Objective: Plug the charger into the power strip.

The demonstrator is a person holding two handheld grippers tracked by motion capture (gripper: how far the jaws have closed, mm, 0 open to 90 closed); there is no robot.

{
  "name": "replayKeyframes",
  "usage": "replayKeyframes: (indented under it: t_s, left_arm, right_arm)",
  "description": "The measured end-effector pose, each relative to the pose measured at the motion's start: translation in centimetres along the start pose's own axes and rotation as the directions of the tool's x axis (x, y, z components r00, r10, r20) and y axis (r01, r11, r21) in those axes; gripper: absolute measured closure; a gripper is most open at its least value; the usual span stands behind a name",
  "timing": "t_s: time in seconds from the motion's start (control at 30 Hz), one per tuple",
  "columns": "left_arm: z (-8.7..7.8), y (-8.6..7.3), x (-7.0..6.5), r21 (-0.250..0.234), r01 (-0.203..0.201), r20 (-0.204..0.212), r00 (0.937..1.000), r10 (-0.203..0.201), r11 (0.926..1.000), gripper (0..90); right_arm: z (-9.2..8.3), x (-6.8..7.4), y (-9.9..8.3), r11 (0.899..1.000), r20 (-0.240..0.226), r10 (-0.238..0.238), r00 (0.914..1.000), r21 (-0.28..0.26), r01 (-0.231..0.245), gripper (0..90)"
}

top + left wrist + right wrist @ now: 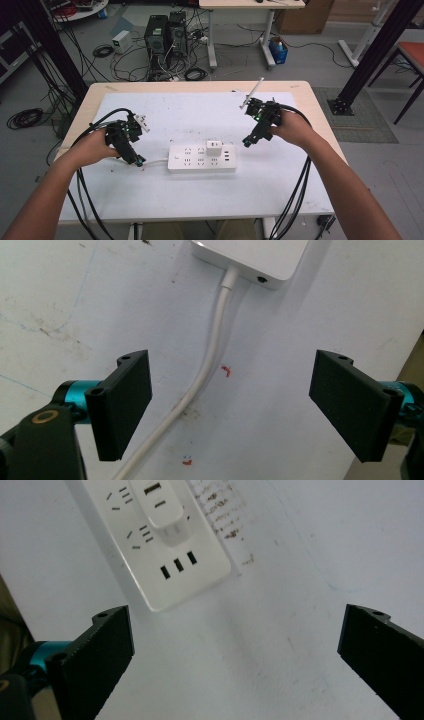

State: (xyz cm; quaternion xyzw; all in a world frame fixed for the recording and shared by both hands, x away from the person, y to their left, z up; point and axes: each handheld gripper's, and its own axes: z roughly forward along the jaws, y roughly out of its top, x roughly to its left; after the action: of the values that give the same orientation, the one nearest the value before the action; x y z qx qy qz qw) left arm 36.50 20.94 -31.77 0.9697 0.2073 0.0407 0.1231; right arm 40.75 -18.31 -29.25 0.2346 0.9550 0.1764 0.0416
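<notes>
**Apparently plugged in: adapter seated, both grippers clear**

High view. White power strip (202, 158) lies flat at the middle of the white surface (150, 195), its cord (156, 162) running off its left end. A small white adapter (214, 148) stands upright in a socket on the strip's right half. Judged from that, the plugging-in looks done; what may be left is only drawing the hands off. Left gripper (139, 162) sits low just beside the strip's left end, over the cord, forearm coming in from the bottom left with the wrist bent down. Right gripper (247, 142) is lifted off the surface, to the right of the strip and apart from the adapter, tips angled down and left toward it; the forearm enters from the bottom right.

Left gripper view. Jaws spread wide, nothing pinched. The cord (210, 365) runs up between them to the strip's end (250, 257), touching neither pad. Small red marks on the surface beside the cord.

Right gripper view. Jaws spread to the frame's edges, empty. Beyond them, the strip (165, 550) with the adapter (162, 507) seated in it and three small ports along its near end. Nothing lies between the jaws but bare surface.
</notes>
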Motion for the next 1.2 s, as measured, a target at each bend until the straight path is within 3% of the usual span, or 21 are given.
replayKeyframes:
  t_s: [0.27, 0.4, 0.67, 1.2]
  left_arm:
    - [-1.0, 0.3, -0.4, -0.019, -0.015, -0.018, 0.9997, 0.015, 0.9997, 17.3]
    - [-1.1, 0.4, -0.5, -0.027, -0.018, -0.022, 0.9996, 0.017, 0.9995, 17.4]
    - [-1.6, 0.7, -0.3, -0.047, -0.012, -0.038, 0.9992, 0.01, 0.9988, 17.3]
    - [-1.4, 1.0, -0.6, -0.018, -0.019, -0.052, 0.9985, 0.018, 0.9997, 17.4]
  right_arm:
    - [-2.6, 0.6, -4.2, 0.999, 0.066, 0.042, 0.9969, 0.021, -0.044, 0.9]
    - [-2.9, 0.9, -5.4, 0.998, 0.073, 0.048, 0.9961, 0.037, -0.051, 0.9]
    - [-2.8, 1.0, -6.1, 0.998, 0.075, 0.041, 0.9963, 0.051, -0.045, 0.9]
    - [-2.2, 1.2, -6.2, 0.999, 0.072, 0.032, 0.9969, 0.041, -0.035, 0.9]
